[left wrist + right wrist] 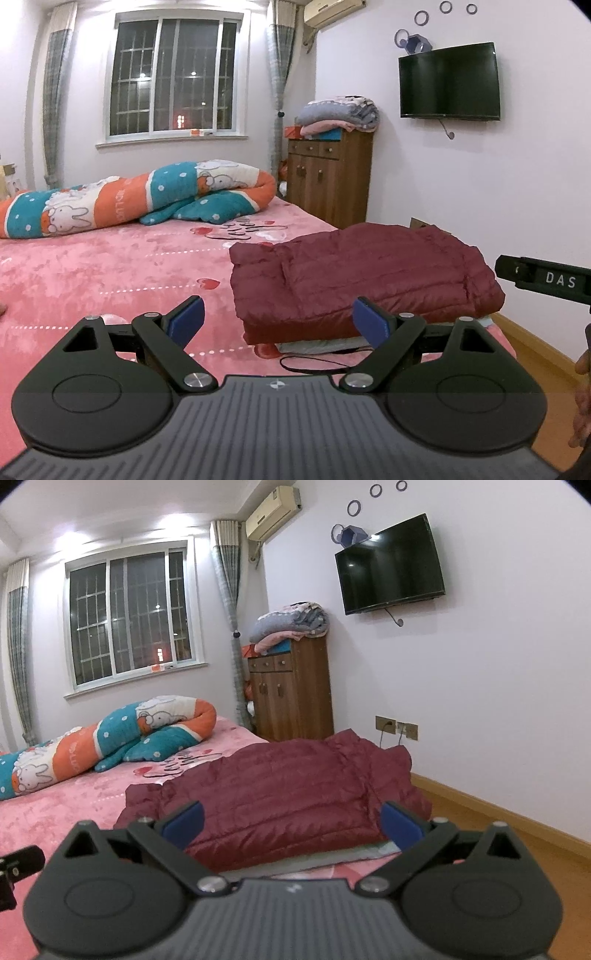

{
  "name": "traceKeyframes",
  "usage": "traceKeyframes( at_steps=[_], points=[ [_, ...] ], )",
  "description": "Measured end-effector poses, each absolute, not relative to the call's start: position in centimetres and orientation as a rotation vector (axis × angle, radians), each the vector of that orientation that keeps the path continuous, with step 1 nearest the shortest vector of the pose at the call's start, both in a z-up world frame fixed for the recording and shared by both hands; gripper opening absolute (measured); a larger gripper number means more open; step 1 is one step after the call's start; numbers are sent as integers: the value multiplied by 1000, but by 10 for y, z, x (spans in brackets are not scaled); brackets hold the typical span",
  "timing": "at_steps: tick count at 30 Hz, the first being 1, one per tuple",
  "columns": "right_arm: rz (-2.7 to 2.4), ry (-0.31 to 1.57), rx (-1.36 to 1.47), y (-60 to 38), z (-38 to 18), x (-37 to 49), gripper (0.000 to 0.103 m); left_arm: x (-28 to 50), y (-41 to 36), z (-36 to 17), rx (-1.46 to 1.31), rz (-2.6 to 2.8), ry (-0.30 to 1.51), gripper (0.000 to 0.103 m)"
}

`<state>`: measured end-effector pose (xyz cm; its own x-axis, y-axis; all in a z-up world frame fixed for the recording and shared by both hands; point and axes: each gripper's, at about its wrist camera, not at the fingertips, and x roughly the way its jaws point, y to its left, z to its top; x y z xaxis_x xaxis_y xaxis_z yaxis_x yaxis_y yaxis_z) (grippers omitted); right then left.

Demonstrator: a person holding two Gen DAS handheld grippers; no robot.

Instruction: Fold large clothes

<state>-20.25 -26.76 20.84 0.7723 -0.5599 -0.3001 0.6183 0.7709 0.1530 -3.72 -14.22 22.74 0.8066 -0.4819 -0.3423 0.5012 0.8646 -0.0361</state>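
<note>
The maroon puffer jacket [365, 280] lies in a folded, thick bundle on the pink bed [110, 266], close to the bed's right-hand edge and near corner, with a flat grey garment [325, 345] showing under its near hem.

Going left to right in the left wrist view: the left claw [277, 319] hangs above bare bedspread, its blue pads [186, 319] spread wide and holding nothing. The bundle sits ahead of it and off to its right, so only the right-hand pad overlaps the jacket's near-left corner. A thin black cord [314, 363] lies on the bedspread just in front of that corner. At the far right edge of this view, part of the other tool [543, 277] juts in beside the jacket's right end.

In the right wrist view the right claw [291, 825] is also spread wide and empty, and here the jacket [280, 797] fills the whole gap between the pads, straight ahead and close. The bundle's long axis runs across both views, left to right, roughly along the bed's near edge.

By that layout the right claw is judged the nearer and better aligned of the two; the left would need to shift rightward to reach the jacket's left end. Whether another fold is due or the bundle is finished cannot be told.
</note>
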Motion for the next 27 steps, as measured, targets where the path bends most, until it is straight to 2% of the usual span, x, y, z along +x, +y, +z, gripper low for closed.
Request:
traceKeyframes(
  at_steps=[27],
  points=[
    [-642,265,245,-264,202,-201,101,-46,-142,227,26,-529,386,103]
  ],
)
